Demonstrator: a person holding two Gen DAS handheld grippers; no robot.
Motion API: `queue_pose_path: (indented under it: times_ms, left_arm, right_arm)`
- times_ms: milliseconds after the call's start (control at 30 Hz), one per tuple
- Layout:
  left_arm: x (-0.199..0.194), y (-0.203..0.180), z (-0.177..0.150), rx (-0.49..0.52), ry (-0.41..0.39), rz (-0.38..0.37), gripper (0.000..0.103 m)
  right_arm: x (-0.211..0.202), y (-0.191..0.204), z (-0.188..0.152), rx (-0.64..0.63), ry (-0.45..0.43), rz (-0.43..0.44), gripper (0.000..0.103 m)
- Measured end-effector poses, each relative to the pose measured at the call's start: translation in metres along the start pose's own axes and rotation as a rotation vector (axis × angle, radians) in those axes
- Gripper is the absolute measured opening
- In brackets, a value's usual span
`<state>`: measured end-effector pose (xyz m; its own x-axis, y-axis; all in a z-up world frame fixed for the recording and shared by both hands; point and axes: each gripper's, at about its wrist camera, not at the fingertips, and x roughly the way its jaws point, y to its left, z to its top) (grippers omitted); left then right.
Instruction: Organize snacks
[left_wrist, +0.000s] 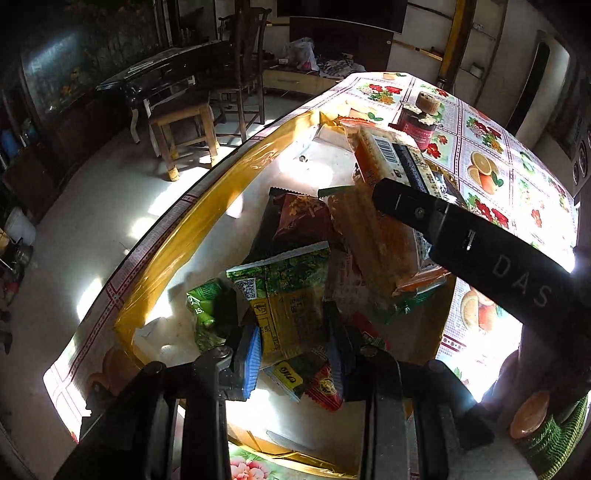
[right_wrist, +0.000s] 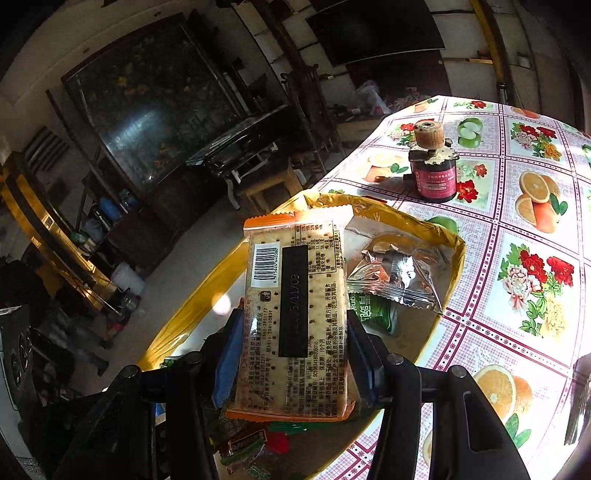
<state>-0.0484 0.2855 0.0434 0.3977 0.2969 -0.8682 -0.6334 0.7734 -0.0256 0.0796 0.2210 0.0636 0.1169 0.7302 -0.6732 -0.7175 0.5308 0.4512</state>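
You're clamping the right gripper (right_wrist: 291, 354) fingers on the cracker pack (right_wrist: 295, 314) over the tray (right_wrist: 456, 254), left gripper (left_wrist: 295, 354) fingers apart; several snacks (left_wrist: 291, 291) in, sorting unfinished.

Home living room, fish tank (right_wrist: 155, 107), wooden stool (left_wrist: 184, 129), floral tablecloth (right_wrist: 517, 221)

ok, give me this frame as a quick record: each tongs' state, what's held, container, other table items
right tongs: shut on the orange-edged clear cracker packet, held above the box
left tongs: open, low over the snack pile, gripping nothing
container: yellow-walled cardboard box holding mixed packets
beneath left tongs: green-and-yellow foil snack packet
also in box: crinkled silver foil packet
table: floral and fruit print tablecloth
other item: dark red jar with cork-coloured top, standing on the cloth beyond the box
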Motion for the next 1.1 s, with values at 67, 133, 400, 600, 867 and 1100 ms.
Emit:
queue_pose_path:
  times_ms: [67, 133, 400, 600, 867, 1100]
  left_arm:
    - [0.004, 0.0, 0.001, 0.0, 0.003, 0.003, 0.03]
    - [0.006, -0.001, 0.001, 0.004, 0.002, 0.009, 0.03]
    - [0.013, 0.002, 0.0, 0.01, 0.019, 0.023, 0.041]
    - [-0.002, 0.001, -0.003, 0.014, -0.017, 0.028, 0.049]
    - [-0.03, -0.004, -0.022, 0.044, -0.06, 0.02, 0.061]
    - [-0.056, -0.012, -0.054, 0.085, -0.097, 0.01, 0.064]
  right_arm:
    - [0.004, -0.001, 0.003, 0.0, -0.001, -0.004, 0.057]
    - [0.006, -0.002, 0.005, 0.0, -0.001, -0.006, 0.057]
    - [0.011, -0.005, 0.009, 0.005, 0.016, 0.0, 0.063]
    - [0.004, -0.005, 0.009, -0.004, 0.016, -0.004, 0.073]
    - [-0.017, -0.002, 0.005, -0.045, 0.002, 0.001, 0.087]
    - [-0.054, 0.002, -0.014, -0.153, -0.016, 0.027, 0.093]
